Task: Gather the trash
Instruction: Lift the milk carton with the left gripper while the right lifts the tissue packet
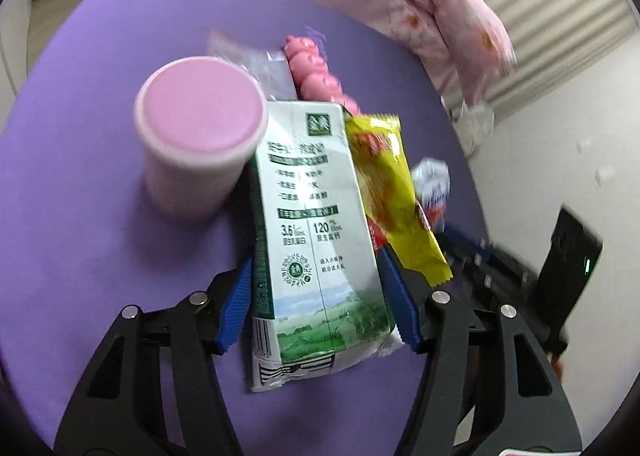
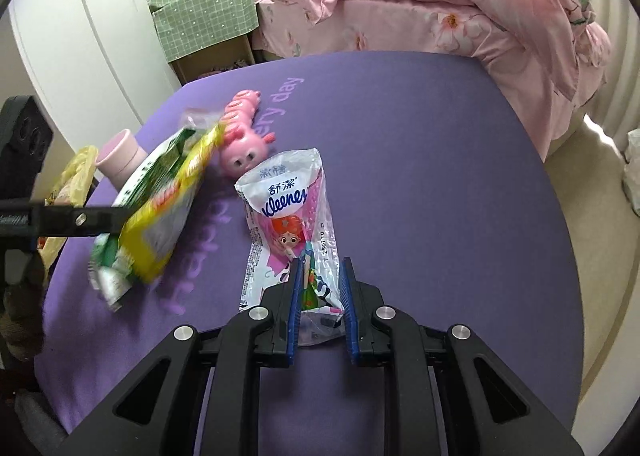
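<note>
My left gripper (image 1: 316,280) is shut on a green-and-white milk carton (image 1: 312,215), and a yellow snack wrapper (image 1: 384,183) lies against the carton's right side. In the right wrist view the carton (image 2: 168,151) and the yellow wrapper (image 2: 168,211) hang tilted above the purple mat (image 2: 400,175), with a left finger (image 2: 80,219) reaching in from the left. My right gripper (image 2: 320,264) is shut on the near end of an empty Kleenex tissue wrapper (image 2: 288,195), which lies on the mat.
A pink cup (image 1: 200,115) stands left of the carton. Behind it lie a pink caterpillar toy (image 2: 244,135) and a clear wrapper (image 1: 248,55). A yellow plastic bag (image 2: 76,175) hangs at the mat's left edge. A pink quilt (image 2: 440,3) is heaped at the back.
</note>
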Action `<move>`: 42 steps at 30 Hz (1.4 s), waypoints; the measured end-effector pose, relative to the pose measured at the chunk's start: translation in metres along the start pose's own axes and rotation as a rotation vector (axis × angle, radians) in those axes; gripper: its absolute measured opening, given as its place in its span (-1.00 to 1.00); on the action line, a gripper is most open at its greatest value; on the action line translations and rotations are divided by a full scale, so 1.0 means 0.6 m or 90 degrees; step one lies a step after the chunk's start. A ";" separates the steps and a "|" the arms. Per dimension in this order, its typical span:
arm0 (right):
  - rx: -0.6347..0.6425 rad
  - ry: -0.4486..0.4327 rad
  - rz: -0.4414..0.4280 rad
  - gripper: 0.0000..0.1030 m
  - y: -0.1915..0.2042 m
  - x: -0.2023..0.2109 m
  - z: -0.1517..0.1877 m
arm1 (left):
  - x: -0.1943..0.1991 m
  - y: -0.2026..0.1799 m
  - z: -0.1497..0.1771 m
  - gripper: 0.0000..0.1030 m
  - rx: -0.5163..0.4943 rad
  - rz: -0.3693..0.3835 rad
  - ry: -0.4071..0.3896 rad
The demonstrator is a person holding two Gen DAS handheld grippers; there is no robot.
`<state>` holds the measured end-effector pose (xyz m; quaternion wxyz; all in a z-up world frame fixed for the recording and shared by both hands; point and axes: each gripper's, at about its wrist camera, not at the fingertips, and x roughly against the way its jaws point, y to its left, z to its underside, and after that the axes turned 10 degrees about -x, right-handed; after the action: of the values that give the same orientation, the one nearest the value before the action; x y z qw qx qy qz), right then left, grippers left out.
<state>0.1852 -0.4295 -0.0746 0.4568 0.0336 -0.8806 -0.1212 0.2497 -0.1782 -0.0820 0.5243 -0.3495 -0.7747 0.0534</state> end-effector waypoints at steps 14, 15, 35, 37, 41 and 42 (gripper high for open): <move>-0.015 -0.047 0.022 -0.05 0.052 0.011 0.022 | 0.047 -0.020 0.064 0.11 -0.133 -0.052 0.013; -0.004 -0.051 0.042 -0.05 0.056 0.006 0.017 | 0.047 -0.019 0.061 0.11 -0.127 -0.053 0.008; 0.013 -0.069 0.033 -0.73 0.066 0.045 0.046 | 0.020 -0.016 0.016 -0.04 -0.096 -0.064 0.017; 0.023 -0.081 0.031 -0.73 0.075 0.059 0.044 | 0.045 -0.029 0.018 -0.04 -0.115 -0.076 -0.009; 0.039 -0.113 0.023 -0.73 0.098 0.092 0.038 | 0.105 -0.046 0.027 -0.04 -0.137 -0.088 -0.070; 0.041 -0.122 0.019 -0.73 0.104 0.101 0.036 | 0.124 -0.052 0.032 -0.04 -0.148 -0.099 -0.091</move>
<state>0.1355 -0.3757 -0.0228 0.3706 0.0230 -0.9243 -0.0886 0.2030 -0.1518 -0.0188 0.4262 -0.3421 -0.8358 -0.0526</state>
